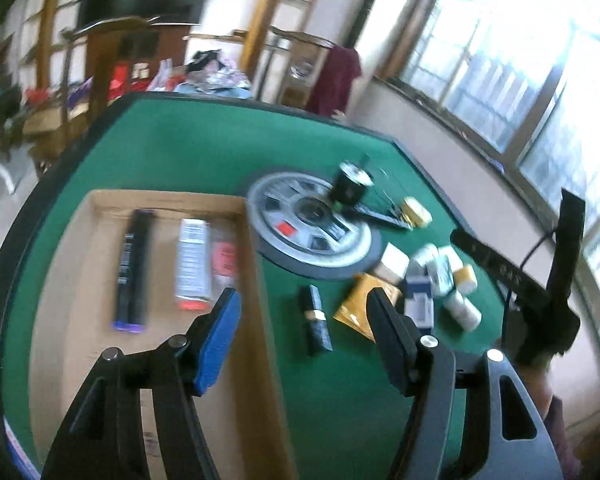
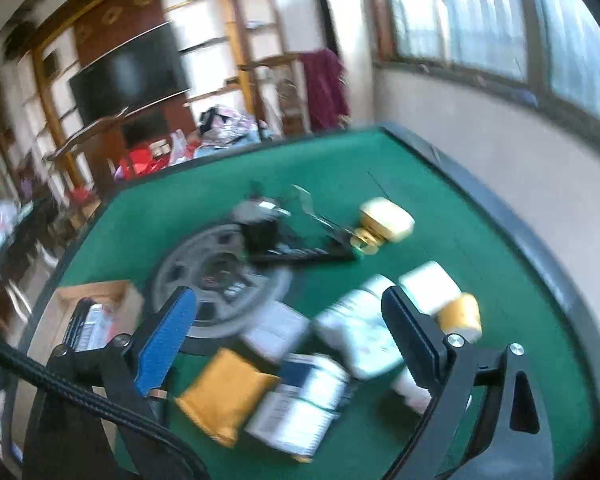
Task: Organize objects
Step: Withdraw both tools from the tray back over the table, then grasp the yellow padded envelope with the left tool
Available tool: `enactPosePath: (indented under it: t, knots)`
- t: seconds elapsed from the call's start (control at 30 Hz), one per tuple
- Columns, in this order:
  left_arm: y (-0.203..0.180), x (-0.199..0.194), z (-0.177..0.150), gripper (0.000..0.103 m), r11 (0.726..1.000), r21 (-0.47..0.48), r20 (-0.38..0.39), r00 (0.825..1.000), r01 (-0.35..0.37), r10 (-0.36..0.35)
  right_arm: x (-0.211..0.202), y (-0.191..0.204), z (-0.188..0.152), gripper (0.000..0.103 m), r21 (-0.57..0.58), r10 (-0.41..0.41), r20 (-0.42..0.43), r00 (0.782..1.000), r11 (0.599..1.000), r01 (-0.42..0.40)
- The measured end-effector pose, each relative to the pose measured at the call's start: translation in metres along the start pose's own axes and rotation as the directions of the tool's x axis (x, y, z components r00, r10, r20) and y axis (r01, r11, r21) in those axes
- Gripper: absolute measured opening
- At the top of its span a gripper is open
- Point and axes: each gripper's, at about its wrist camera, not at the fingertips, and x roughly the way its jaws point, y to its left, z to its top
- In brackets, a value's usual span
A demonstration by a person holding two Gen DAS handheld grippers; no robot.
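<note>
Both grippers, left (image 1: 304, 304) and right (image 2: 288, 312), have their jaws wide open with nothing in them, hanging over the green counter (image 1: 180, 148). The loose stuff sits just ahead of the right jaws: a yellow pouch (image 2: 224, 392), soft and probably light, so I'd pinch it by an edge. The white bottles (image 2: 360, 332) beside it look hard and slick, so I'd grab across the body.
</note>
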Motion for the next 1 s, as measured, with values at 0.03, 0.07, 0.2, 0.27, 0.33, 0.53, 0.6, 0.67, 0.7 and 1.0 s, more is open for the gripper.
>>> enactPosePath:
  t: [0.03, 0.07, 0.2, 0.27, 0.33, 0.53, 0.6, 0.67, 0.7, 1.0]
  knots:
    - [-0.009, 0.005, -0.003, 0.059, 1.0, 0.017, -0.011, 1.0, -0.005, 0.006, 0.0, -0.012, -0.003, 0.094, 0.024, -0.01, 0.003, 1.0, 1.0, 0.01]
    - [-0.019, 0.011, -0.006, 0.059, 0.999, 0.031, -0.023, 1.0, -0.008, 0.009, 0.002, -0.028, -0.006, 0.094, 0.046, -0.023, 0.006, 1.0, 0.999, 0.023]
    - [-0.051, 0.038, -0.018, 0.059, 0.996, 0.087, -0.073, 0.997, -0.025, 0.031, 0.004, -0.064, -0.015, 0.094, 0.071, -0.041, 0.02, 0.999, 0.997, 0.04]
    - [-0.065, 0.053, -0.021, 0.059, 0.989, 0.14, -0.087, 0.995, -0.039, 0.051, 0.002, -0.083, -0.016, 0.094, 0.087, -0.035, 0.031, 0.999, 0.996, 0.033]
    - [-0.076, 0.064, -0.023, 0.059, 0.977, 0.2, -0.09, 0.992, -0.067, 0.087, 0.002, -0.096, -0.02, 0.094, 0.109, -0.032, 0.039, 0.999, 0.994, 0.027]
    - [-0.09, 0.104, -0.022, 0.059, 0.952, 0.285, -0.123, 0.981, -0.112, 0.152, 0.008, -0.121, -0.018, 0.094, 0.204, 0.041, 0.009, 0.999, 0.978, -0.042]
    - [-0.092, 0.114, -0.023, 0.059, 0.95, 0.293, -0.138, 0.978, -0.109, 0.155, 0.006, -0.121, -0.018, 0.094, 0.203, 0.053, 0.015, 0.998, 0.978, -0.055]
    - [-0.094, 0.123, -0.024, 0.059, 0.948, 0.3, -0.152, 0.976, -0.104, 0.156, 0.007, -0.12, -0.019, 0.094, 0.198, 0.059, 0.012, 0.998, 0.978, -0.06]
    - [-0.095, 0.126, -0.024, 0.059, 0.948, 0.302, -0.158, 0.975, -0.103, 0.156, 0.008, -0.119, -0.019, 0.094, 0.195, 0.06, 0.007, 0.998, 0.979, -0.06]
    - [-0.099, 0.149, -0.025, 0.059, 0.953, 0.294, -0.206, 0.969, -0.073, 0.138, 0.013, -0.121, -0.021, 0.094, 0.214, 0.085, -0.022, 0.996, 0.974, -0.079]
